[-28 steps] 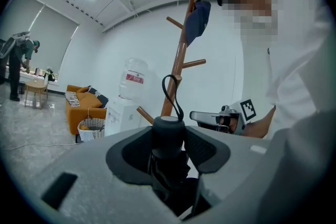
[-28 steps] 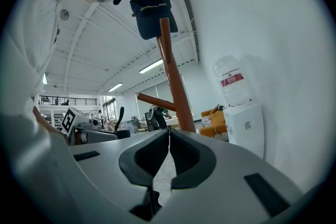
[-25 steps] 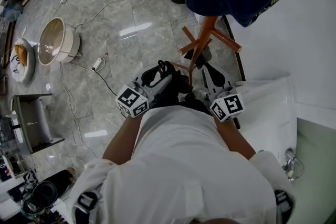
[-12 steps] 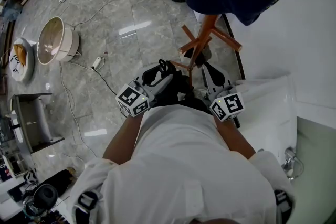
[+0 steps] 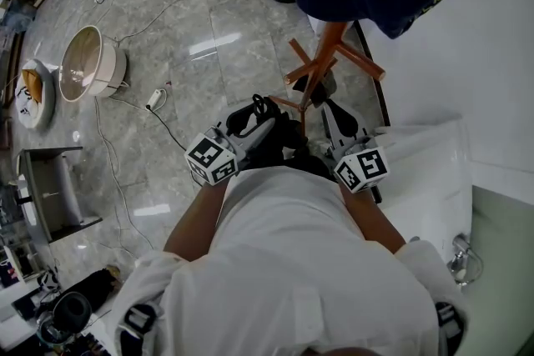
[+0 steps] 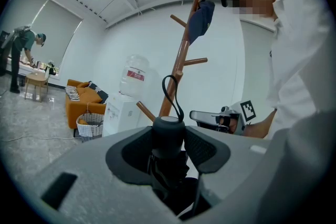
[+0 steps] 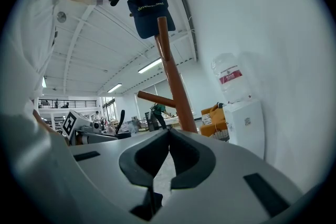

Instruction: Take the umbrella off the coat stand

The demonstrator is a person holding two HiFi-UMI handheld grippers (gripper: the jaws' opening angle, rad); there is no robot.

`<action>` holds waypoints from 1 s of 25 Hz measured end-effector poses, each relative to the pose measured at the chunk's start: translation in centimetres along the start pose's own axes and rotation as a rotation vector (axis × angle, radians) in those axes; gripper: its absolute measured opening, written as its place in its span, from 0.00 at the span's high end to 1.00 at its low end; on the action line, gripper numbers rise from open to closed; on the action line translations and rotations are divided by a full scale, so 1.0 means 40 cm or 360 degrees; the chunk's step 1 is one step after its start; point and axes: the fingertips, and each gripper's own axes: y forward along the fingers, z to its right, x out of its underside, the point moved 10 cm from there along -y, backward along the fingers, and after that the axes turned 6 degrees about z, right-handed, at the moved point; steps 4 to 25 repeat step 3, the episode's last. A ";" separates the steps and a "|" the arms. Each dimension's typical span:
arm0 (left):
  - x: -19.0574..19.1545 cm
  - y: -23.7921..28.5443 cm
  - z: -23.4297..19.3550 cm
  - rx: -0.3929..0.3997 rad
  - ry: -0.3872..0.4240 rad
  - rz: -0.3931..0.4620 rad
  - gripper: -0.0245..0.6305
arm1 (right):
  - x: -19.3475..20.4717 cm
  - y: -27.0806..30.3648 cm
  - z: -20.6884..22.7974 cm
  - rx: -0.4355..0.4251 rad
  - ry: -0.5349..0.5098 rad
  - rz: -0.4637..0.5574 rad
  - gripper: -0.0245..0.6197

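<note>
Nothing has changed in the last second. Both hands stay where they were, and the head view looks the same as before. The left hand-held gripper point(image 6: 168, 150) still squeezes the black umbrella point(image 6: 169, 131) by its thick handle end, with one pad on each side. So the grab is done. I think the next thing is to carry the umbrella away from the coat stand point(image 6: 179, 63).

The umbrella sits right between the jaws of the left hand-held gripper, and its folded part hangs down below them. Its strap point(image 6: 174, 96) sticks up above the jaws, in front of the stand's pole. The strap does not seem to be hooked on a peg point(image 6: 146, 111), but I cannot be sure. The umbrella is just beside the pole, up above the floor point(image 5: 192, 54).

The right hand-held gripper point(image 7: 168, 150) is pinched closed with nothing in it, close to the pole on the other side. A blue cap point(image 7: 148, 10) sits on top of the stand.
</note>
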 end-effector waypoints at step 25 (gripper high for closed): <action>0.002 0.001 0.000 -0.0005 -0.0007 0.0005 0.66 | 0.002 -0.001 0.004 0.0007 0.0010 -0.0005 0.94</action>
